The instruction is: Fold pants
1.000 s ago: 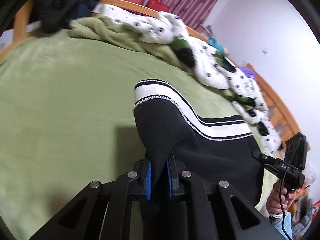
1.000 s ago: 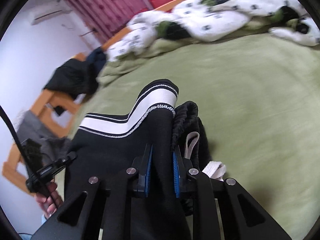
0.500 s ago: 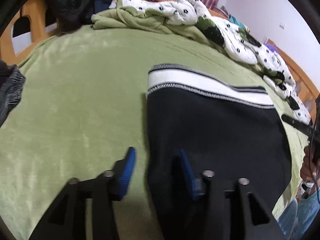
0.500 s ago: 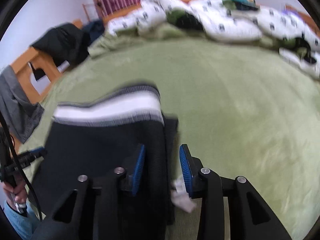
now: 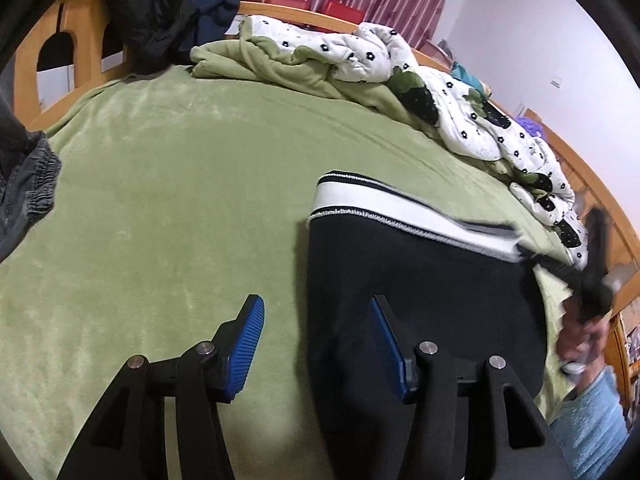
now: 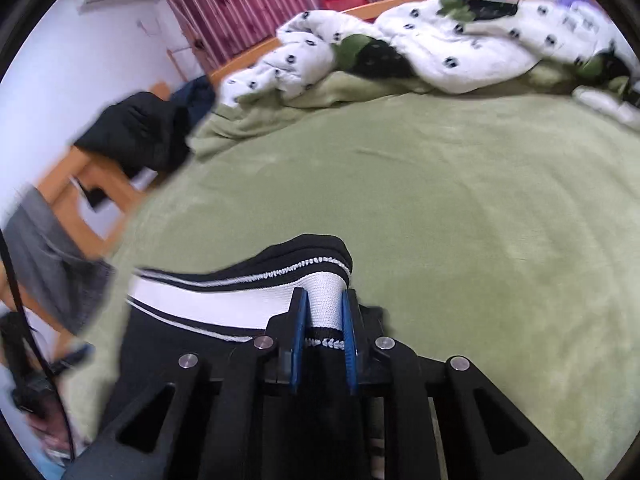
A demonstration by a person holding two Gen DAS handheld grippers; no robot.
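Black pants point(image 5: 424, 280) — no readable label | left gripper point(image 5: 316, 344) wide | right gripper point(image 6: 323, 332) clamps white band point(image 6: 324, 300)

A second ago the left hand-held gripper point(image 5: 316, 344) was clamped on a raised fold of the pants point(image 5: 432, 280); now its jaws stand wide apart with nothing between them, and the pants lie flat on the bed point(image 5: 160, 184). The right hand-held gripper point(image 6: 323, 332) let go half a second ago and has since closed on the white stripe point(image 6: 256, 304) at the pants' far edge.
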